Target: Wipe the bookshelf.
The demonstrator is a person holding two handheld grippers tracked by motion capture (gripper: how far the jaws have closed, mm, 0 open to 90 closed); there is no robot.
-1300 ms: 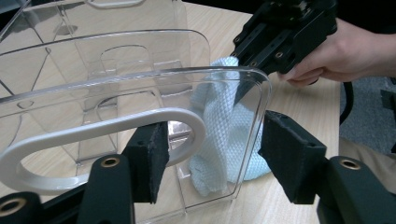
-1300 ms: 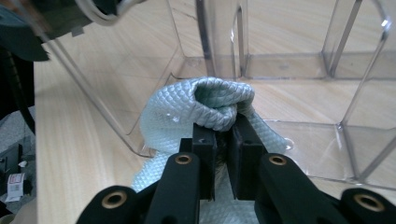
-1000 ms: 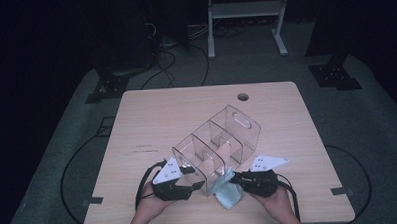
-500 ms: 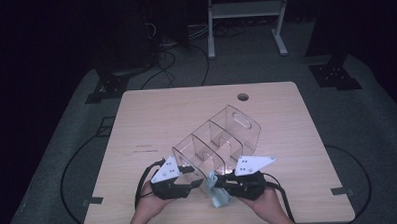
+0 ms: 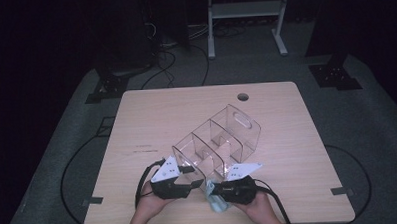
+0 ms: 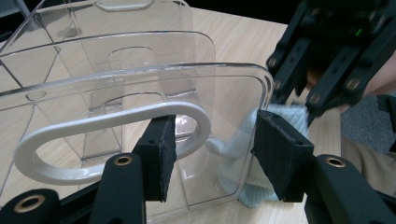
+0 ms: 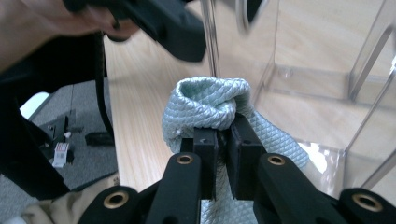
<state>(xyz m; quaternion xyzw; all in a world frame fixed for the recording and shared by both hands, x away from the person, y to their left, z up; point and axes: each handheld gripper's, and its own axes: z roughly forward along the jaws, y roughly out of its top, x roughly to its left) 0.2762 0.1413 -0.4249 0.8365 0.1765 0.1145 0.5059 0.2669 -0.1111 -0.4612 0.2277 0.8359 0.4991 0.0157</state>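
High view: a wooden table (image 5: 152, 123) is seen from above, with a clear plastic organiser (image 5: 217, 141) lying diagonally across its middle, divided into compartments by see-through walls. Two hand-held grippers are held at the near edge, one in each of a person's hands. The left gripper (image 5: 186, 178) is placed at the organiser's near end. The right gripper (image 5: 211, 191) is held just beside it, to its right, with a pale blue cloth (image 5: 217, 202) bunched at its tip. A small round hole (image 5: 243, 97) is seen in the tabletop beyond the organiser.

In the left gripper view, the left gripper's (image 6: 212, 144) jaws are spread apart. The organiser's (image 6: 116, 60) end wall stands between them, and one pad (image 6: 161, 151) is set against the white oval handle slot (image 6: 100, 140) in that wall; whether the other pad touches the wall cannot be told. The cloth (image 6: 261, 186) is seen through and beside the clear wall, next to the far jaw. The right gripper (image 6: 336, 60) is seen beyond it, at the upper right.

In the right gripper view, the right gripper's (image 7: 225, 140) jaws are pressed together on the cloth (image 7: 210, 102), which is pinched between the pads and folded into a rounded lump above them, with more cloth hanging below. The cloth is held just in front of the organiser's (image 7: 327, 79) near corner. The left gripper (image 7: 173, 28) is seen blurred across the top of this view.
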